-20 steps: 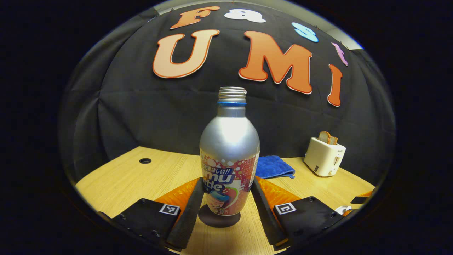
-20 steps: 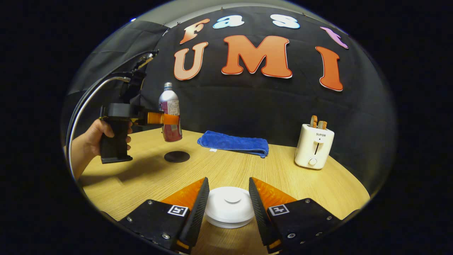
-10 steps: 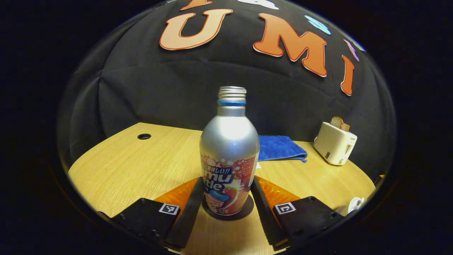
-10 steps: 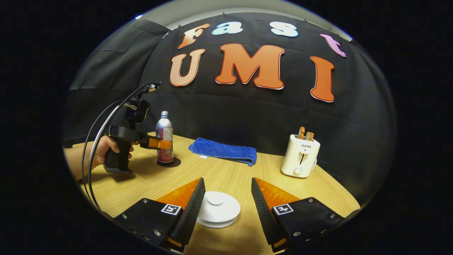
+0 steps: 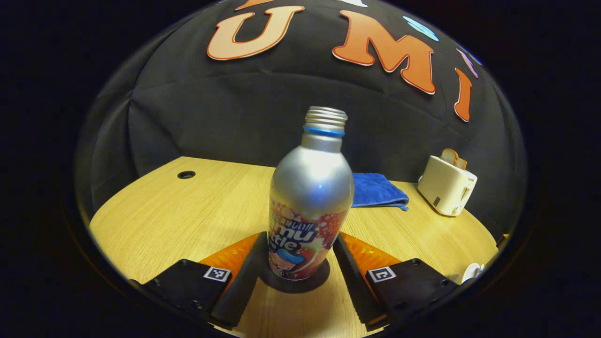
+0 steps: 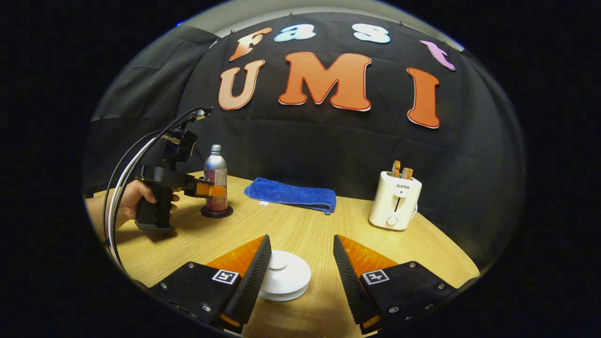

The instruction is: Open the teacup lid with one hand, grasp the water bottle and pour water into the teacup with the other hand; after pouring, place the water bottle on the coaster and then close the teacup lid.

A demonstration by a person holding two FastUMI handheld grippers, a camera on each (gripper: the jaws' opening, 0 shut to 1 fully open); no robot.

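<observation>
A silver water bottle with a printed label and no cap stands on the dark round coaster. My left gripper straddles its lower half, open, with a thin gap at each finger. From the right gripper view, the same bottle stands on the coaster at far left, with the left gripper around it and a hand on its handle. My right gripper is open above the white teacup lid, which lies close to its left finger; whatever is under the lid is hidden.
A folded blue towel lies at the back of the wooden table. A white toaster holding bread stands at the back right. In the left gripper view a cable hole marks the table's far left.
The bottle came down from the air onto the coaster, and the left fingers eased off it. The right gripper drew back, so the lid now sits lower and nearer its left finger.
</observation>
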